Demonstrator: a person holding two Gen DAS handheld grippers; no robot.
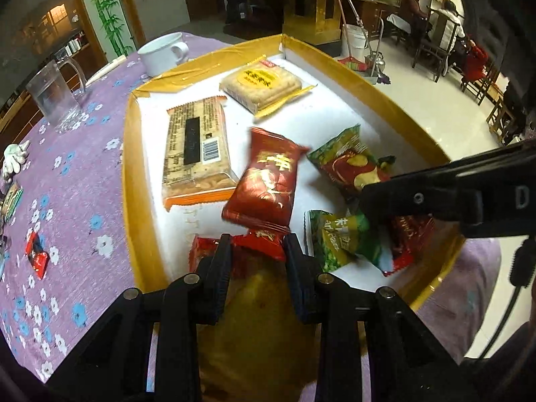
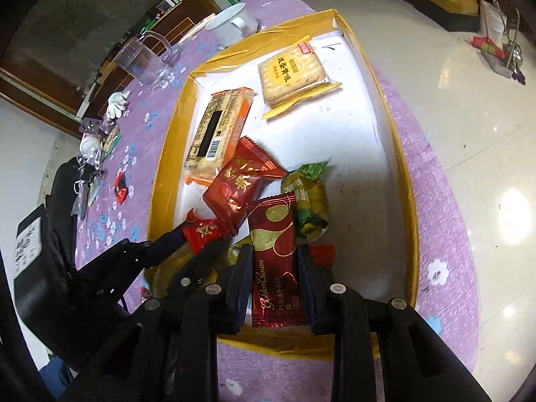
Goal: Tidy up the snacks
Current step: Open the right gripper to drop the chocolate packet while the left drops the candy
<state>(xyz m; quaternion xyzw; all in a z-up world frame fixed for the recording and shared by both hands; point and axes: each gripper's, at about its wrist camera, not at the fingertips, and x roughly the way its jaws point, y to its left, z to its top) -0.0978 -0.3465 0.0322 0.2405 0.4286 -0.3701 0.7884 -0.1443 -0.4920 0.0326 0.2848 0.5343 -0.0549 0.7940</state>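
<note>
Shallow tray (image 1: 385, 93) with yellow walls and white floor sits on a surface (image 1: 77, 181) under a purple flowered cloth. Both hand-held grippers point down into its near end.

Left hand-held gripper (image 1: 258, 251): jaws narrowly parted, pads pressing the two sides of a small red packet (image 1: 259, 246) at the near edge of the tray. In the right wrist view the same packet (image 2: 202, 232) shows at that gripper's tips.

Right hand-held gripper (image 2: 274, 268): jaws nearly shut, clamped on a long dark red bar wrapper (image 2: 273, 254) with gold lettering, which runs lengthwise between the fingers.

Loose in the tray:
- red pouch (image 1: 264, 184) with gold characters, mid-tray, its corner overlapping the long cracker pack (image 1: 197, 154), which lies barcode side up
- square cracker pack (image 1: 263, 83) with a yellow round label, at the far end, apart from the rest
- green-and-red chip bag (image 1: 351, 164), toward the right wall
- green candy (image 2: 306, 201), touching the bar's right edge

Outside the tray on the cloth: white mug (image 1: 164, 53) just beyond the far corner, clear plastic jug (image 1: 57, 93) left of it, one small red candy (image 1: 37, 251) well apart on the left.
</note>
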